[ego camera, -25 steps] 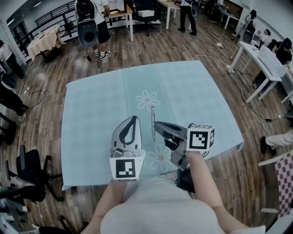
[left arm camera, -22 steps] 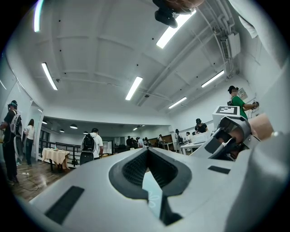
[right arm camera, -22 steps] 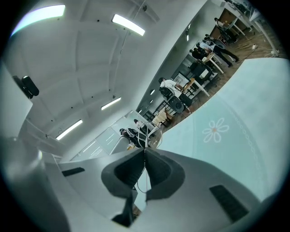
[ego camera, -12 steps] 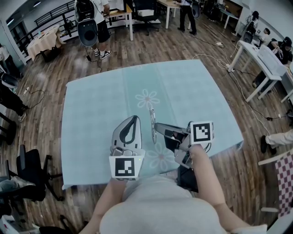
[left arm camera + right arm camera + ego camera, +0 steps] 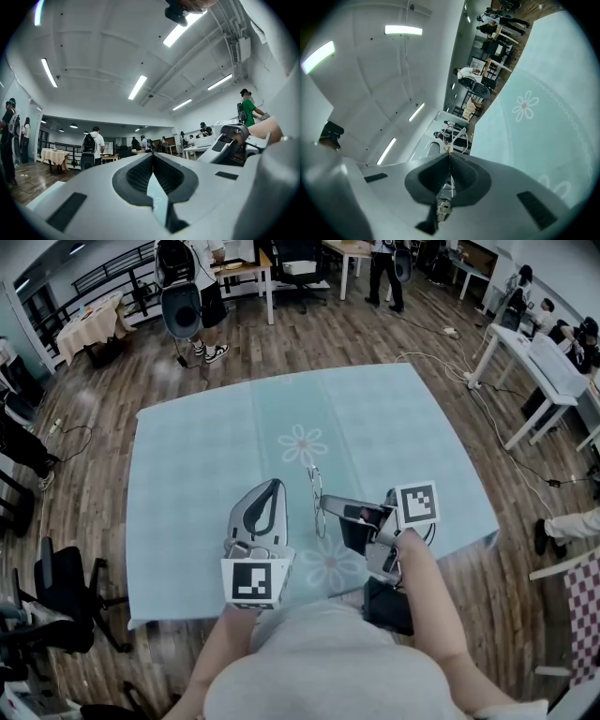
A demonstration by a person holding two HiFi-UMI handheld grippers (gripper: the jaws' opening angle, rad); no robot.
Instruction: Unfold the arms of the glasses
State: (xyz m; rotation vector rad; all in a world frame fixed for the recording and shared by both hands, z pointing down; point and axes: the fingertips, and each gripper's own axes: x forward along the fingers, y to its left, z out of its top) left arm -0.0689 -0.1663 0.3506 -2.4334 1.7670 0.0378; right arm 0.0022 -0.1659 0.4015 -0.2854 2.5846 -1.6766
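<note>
The glasses [image 5: 316,486] are a thin wire frame, seen edge-on and held upright above the pale blue tablecloth [image 5: 394,427]. My right gripper [image 5: 324,502] comes in from the right and is shut on the frame's near part. In the right gripper view its jaws [image 5: 449,157] meet on a thin wire, and the glasses [image 5: 459,138] stick out past the tips. My left gripper [image 5: 274,484] hovers just left of the glasses, apart from them. In the left gripper view, my left gripper [image 5: 153,155] is shut with nothing between the jaws. Whether the arms are folded cannot be told.
The table stands on a wooden floor, its near edge [image 5: 309,601] by the person's body. An office chair [image 5: 56,592] is at the left and white desks [image 5: 548,371] at the right. A person with a backpack [image 5: 183,287] stands beyond the far edge.
My right gripper has rolled about its own axis, its marker cube swinging up and to the right. The glasses shifted slightly with it. The left gripper has stayed put.
</note>
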